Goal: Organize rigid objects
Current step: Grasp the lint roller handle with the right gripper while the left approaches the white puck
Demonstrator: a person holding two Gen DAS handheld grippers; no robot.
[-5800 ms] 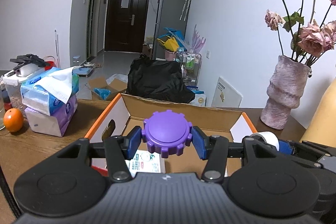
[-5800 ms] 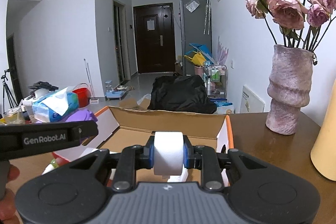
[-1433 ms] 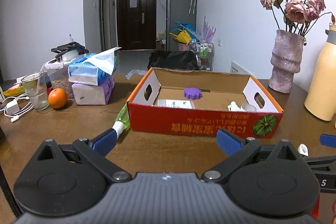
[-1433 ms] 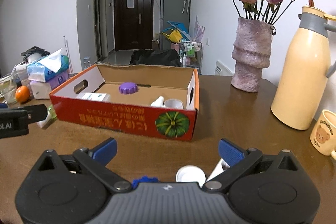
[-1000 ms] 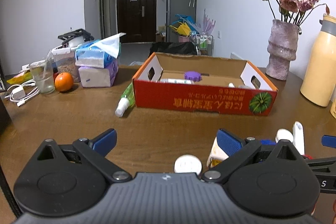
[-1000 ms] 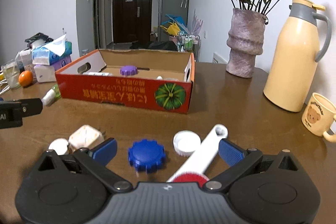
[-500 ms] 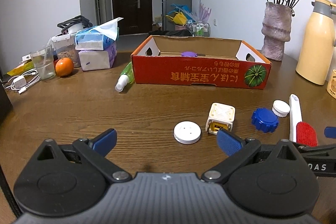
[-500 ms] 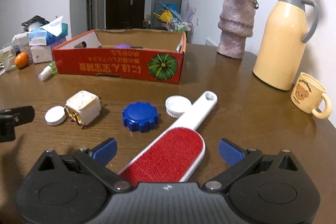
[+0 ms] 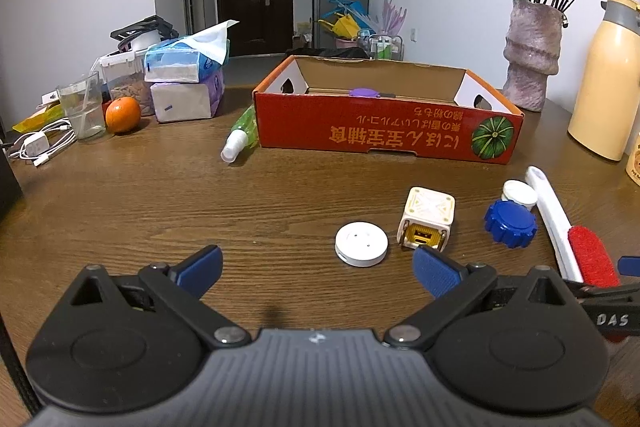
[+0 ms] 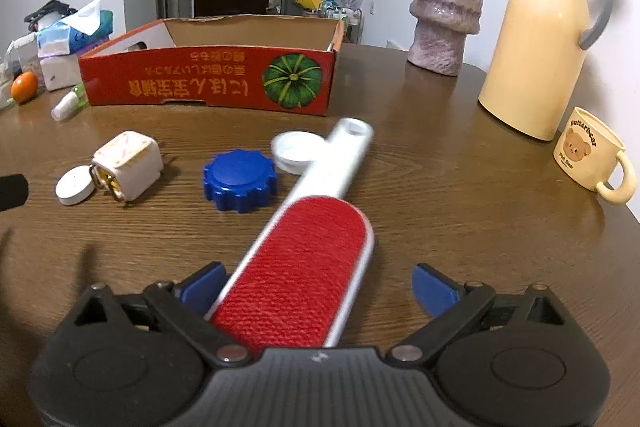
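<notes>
A red cardboard box stands open at the back of the table, with a purple cap inside. In front of it lie a white disc, a cream cube, a blue ridged cap, a small white cap and a red-and-white lint brush. My right gripper straddles the brush's red head. Its jaws are closing, and the pads stand clear of the brush. My left gripper hangs open and empty just short of the disc and the cube.
A cream thermos, a bear mug and a vase stand at the right. A green spray bottle lies left of the box. Tissue packs, an orange, a glass and cables fill the far left.
Both grippers let go of the purple cap and a white roll over the box, then drew back and sank. The right one now sits over the brush's head, its jaws slightly narrower.
</notes>
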